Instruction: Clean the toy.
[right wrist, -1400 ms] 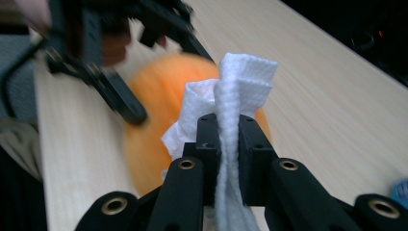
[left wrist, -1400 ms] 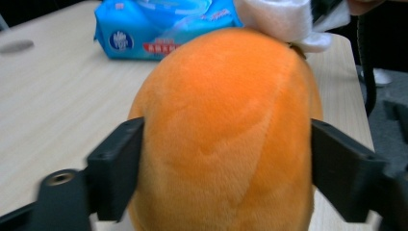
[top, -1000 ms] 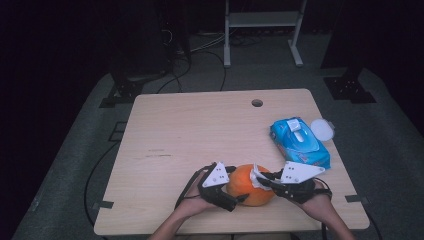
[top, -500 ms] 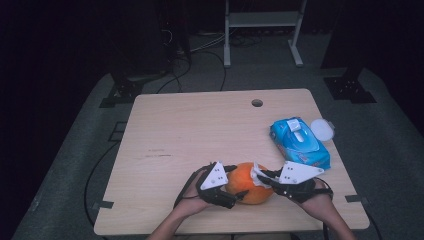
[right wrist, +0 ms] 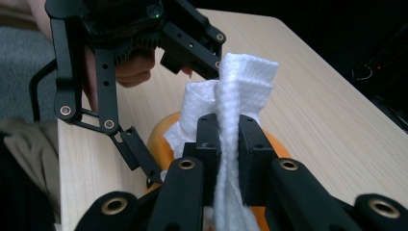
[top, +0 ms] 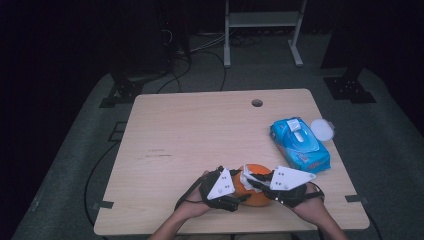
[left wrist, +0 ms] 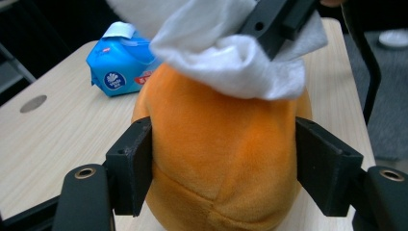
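An orange plush toy [top: 256, 196] stands near the table's front edge. My left gripper [left wrist: 226, 168] is shut on it, one black jaw pressed against each side of its body [left wrist: 226, 144]. A folded white wipe [right wrist: 231, 86] lies on top of the toy [right wrist: 161, 139]. My right gripper [right wrist: 226, 132] is shut on that wipe and holds it against the toy's top. In the high view the left gripper [top: 235, 192] and the right gripper [top: 255, 179] meet over the toy, with the wipe [top: 247, 175] between them. The left gripper view shows the wipe [left wrist: 231, 62] draped over the toy's crown.
A blue pack of wipes [top: 300, 145] lies at the right of the table, with a white round lid [top: 322, 129] beside it. A cable hole [top: 257, 103] sits near the far edge. The wooden tabletop [top: 200, 135] stretches to the left and the far side.
My right gripper with the wipe has edged slightly left over the toy. The left gripper keeps its hold on the toy in the same place.
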{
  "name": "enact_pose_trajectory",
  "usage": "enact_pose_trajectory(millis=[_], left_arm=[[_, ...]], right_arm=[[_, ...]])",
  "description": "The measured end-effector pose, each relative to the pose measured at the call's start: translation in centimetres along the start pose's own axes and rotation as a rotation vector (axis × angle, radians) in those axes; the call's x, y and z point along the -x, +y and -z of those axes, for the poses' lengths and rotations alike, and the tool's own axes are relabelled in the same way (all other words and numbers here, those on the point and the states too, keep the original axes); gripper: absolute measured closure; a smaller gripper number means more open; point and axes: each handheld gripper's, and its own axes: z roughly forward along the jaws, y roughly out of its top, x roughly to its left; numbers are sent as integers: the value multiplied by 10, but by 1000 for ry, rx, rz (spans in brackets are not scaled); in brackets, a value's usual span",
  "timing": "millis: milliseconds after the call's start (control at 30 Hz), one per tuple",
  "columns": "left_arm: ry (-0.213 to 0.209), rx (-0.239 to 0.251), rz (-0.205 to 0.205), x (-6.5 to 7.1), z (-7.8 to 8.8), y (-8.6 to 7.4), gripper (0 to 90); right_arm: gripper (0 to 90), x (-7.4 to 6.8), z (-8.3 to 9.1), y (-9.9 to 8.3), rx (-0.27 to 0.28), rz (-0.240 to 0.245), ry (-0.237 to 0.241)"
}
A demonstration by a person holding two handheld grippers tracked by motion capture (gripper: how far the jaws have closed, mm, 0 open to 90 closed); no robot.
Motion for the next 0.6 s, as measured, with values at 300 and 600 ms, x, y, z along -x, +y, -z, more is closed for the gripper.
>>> enact_pose_trajectory(millis=[300, 600], left_arm=[[-26, 15, 212, -15, -4, -10, 141], [-19, 3, 94, -4, -5, -8, 314]], right_arm=[[800, 9, 6, -11, -32, -29, -37], [800, -7, -11, -1, -9, -25, 24]])
